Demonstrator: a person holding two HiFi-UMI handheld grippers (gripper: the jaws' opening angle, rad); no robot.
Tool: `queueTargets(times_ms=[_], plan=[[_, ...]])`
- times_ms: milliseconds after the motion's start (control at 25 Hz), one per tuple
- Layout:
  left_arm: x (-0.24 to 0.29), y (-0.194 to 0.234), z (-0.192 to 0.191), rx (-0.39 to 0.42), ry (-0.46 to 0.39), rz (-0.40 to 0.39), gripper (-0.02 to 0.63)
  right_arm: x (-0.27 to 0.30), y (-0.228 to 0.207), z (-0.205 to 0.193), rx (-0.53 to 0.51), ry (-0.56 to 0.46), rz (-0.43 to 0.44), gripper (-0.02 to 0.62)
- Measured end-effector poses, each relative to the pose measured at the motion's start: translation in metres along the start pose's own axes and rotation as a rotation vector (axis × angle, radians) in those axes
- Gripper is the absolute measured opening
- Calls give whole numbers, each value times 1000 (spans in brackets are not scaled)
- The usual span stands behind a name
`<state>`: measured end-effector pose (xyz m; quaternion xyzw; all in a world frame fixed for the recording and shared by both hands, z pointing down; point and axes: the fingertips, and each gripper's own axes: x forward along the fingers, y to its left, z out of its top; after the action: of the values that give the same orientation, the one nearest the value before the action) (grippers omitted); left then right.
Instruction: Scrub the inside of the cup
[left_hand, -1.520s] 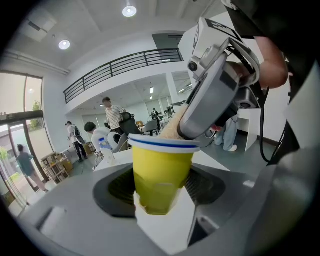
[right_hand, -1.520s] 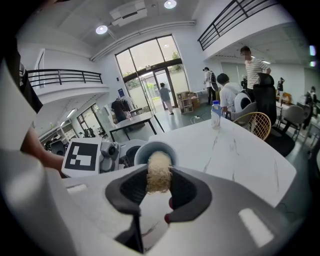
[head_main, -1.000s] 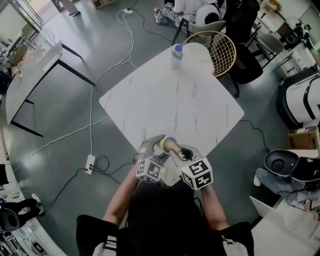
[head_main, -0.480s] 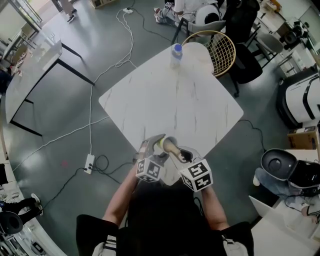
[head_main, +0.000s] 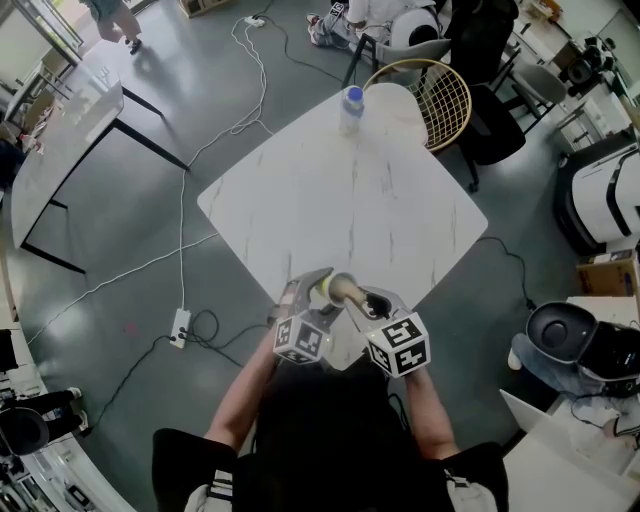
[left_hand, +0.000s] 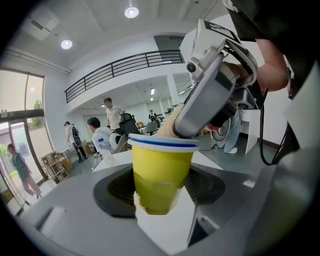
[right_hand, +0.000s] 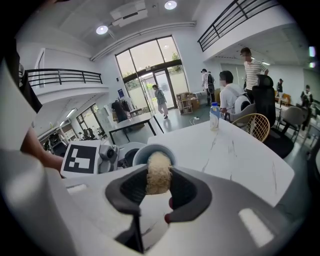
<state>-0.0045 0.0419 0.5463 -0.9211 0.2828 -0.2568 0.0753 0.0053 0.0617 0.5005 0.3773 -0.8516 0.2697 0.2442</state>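
A yellow cup (left_hand: 162, 175) with a white rim and a blue stripe sits between the pads of my left gripper (left_hand: 161, 192), which is shut on it. In the head view the cup (head_main: 320, 290) is tilted over the table's near corner, its mouth toward my right gripper (head_main: 366, 304). My right gripper (right_hand: 159, 186) is shut on a beige fibrous scrubber (right_hand: 158, 172). The scrubber's tip reaches into the cup mouth (right_hand: 151, 151). From the left gripper view the right gripper (left_hand: 210, 95) hangs just above the cup's rim.
The white marble table (head_main: 340, 210) carries a water bottle (head_main: 353, 108) at its far corner. A wicker chair (head_main: 440, 100) stands behind it. Cables and a power strip (head_main: 181, 327) lie on the floor at the left. A glass desk (head_main: 60, 150) stands far left, and people are about.
My right gripper has shifted slightly to the right with the scrubber. The left gripper and cup stay where they were.
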Motion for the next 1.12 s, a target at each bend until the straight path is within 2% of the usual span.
queueTargets(times_ms=[600,760,1120], plan=[[-4,7,5,12,-4,16,290,1,17,7,-30,0,33,107],[-1,4,3,42,4,14,290,2,14,0,-18,15,43,107],[3,1,1,45,9,5,290,2,2,-6,-7,39,27,107]])
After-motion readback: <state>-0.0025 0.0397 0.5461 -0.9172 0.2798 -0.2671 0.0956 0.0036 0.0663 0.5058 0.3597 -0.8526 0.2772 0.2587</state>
